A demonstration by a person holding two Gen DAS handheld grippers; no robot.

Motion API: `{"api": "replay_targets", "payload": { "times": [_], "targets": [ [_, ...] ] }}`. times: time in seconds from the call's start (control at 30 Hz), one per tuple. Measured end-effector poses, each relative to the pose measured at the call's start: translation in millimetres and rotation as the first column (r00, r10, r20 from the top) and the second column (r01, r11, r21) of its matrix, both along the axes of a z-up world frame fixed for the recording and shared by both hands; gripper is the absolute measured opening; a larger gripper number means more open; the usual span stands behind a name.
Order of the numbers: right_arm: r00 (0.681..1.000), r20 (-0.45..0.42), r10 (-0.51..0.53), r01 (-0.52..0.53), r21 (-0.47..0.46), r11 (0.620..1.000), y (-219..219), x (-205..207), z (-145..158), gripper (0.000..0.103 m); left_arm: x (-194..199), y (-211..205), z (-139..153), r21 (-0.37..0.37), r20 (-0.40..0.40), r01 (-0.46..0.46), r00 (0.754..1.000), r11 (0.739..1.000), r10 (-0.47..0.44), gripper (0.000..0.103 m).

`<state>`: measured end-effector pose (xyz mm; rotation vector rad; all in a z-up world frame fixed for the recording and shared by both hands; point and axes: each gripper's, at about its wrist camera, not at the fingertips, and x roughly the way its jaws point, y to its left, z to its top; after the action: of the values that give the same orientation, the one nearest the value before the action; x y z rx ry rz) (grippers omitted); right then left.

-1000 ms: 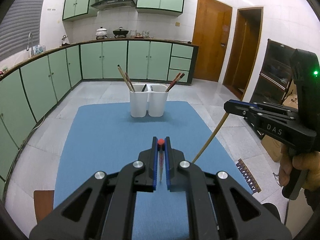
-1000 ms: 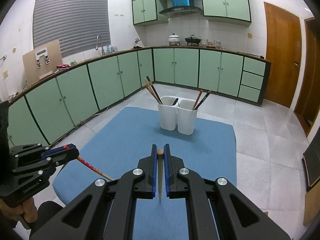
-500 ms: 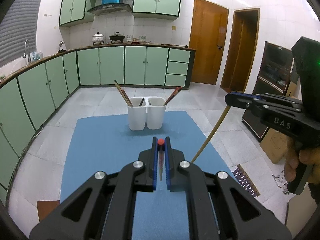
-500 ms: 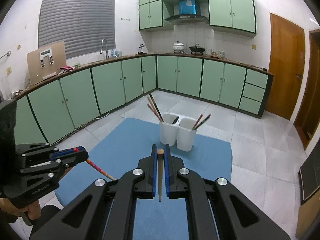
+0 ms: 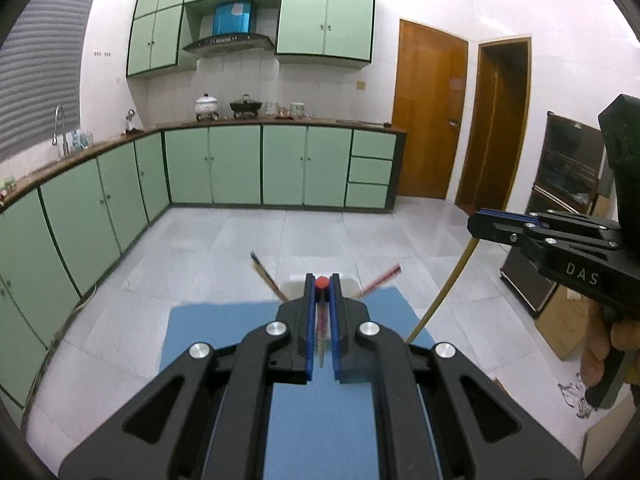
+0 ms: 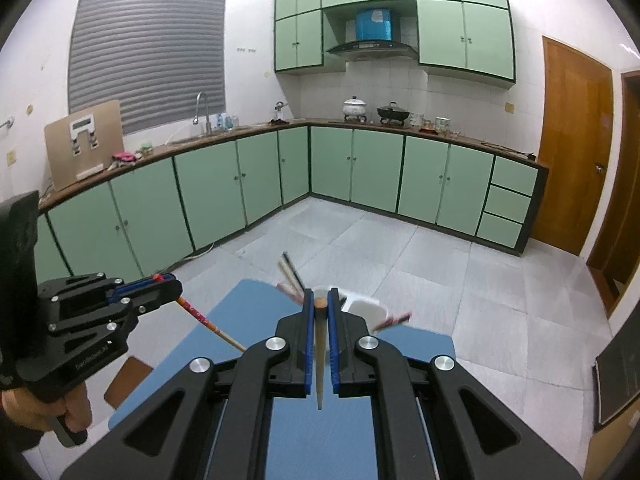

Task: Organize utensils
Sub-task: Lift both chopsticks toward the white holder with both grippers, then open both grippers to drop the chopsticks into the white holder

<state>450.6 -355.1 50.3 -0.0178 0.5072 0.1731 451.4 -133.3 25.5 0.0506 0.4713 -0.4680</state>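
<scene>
My left gripper (image 5: 321,280) is shut on a red-tipped chopstick (image 5: 321,316); it also shows in the right wrist view (image 6: 170,282), with the chopstick (image 6: 208,322) slanting down from it. My right gripper (image 6: 319,294) is shut on a plain wooden chopstick (image 6: 320,352); it also shows in the left wrist view (image 5: 478,222), with the chopstick (image 5: 444,292) hanging down. The white two-cup utensil holder (image 6: 366,308) stands at the far end of the blue mat (image 6: 224,320), mostly hidden behind my fingers, with several chopsticks (image 6: 290,276) sticking out. Both grippers are raised above the mat.
Green kitchen cabinets (image 5: 236,168) run along the back and left walls. Wooden doors (image 5: 428,120) are at the right. A dark cabinet (image 5: 568,184) and a cardboard box (image 5: 560,320) stand on the floor at the right. A brown tile (image 6: 128,376) lies left of the mat.
Both grippers have tilted upward and risen, so the holder and mat have dropped low in both views. Each still holds its chopstick.
</scene>
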Motion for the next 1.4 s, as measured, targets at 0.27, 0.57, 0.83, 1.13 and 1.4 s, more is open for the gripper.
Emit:
{"api": "replay_targets", "payload": {
  "times": [0.27, 0.57, 0.83, 1.13, 1.4],
  "targets": [
    [0.998, 0.025, -0.056, 0.056, 0.014, 0.998, -9.5, 72.6, 19.7, 0.006, 65.5, -36.9, 21.7, 0.018, 0.058, -0.029, 0.998, 0.999, 0.028, 0.005],
    [0.993, 0.013, -0.117, 0.117, -0.023, 0.993, -22.9, 146.5, -5.8, 0.006, 139.5, -63.8, -5.9, 0.039, 0.029, -0.051, 0.998, 0.998, 0.050, 0.005],
    [0.987, -0.064, -0.150, 0.151, 0.001, 0.989, -41.9, 188.1, -63.6, 0.006, 181.9, -65.3, -52.4, 0.053, -0.047, -0.060, 0.997, 0.997, 0.062, 0.005],
    [0.980, -0.143, -0.140, 0.144, 0.021, 0.989, -50.5, 199.7, -101.1, 0.007, 201.3, -60.2, -84.8, 0.072, -0.153, -0.056, 0.986, 0.996, 0.066, 0.007],
    [0.985, -0.090, -0.149, 0.153, 0.041, 0.987, -59.2, 169.7, -77.0, 0.023, 187.6, -45.0, -55.3, 0.053, -0.121, -0.075, 0.989, 0.996, 0.081, 0.044]
  ]
}}
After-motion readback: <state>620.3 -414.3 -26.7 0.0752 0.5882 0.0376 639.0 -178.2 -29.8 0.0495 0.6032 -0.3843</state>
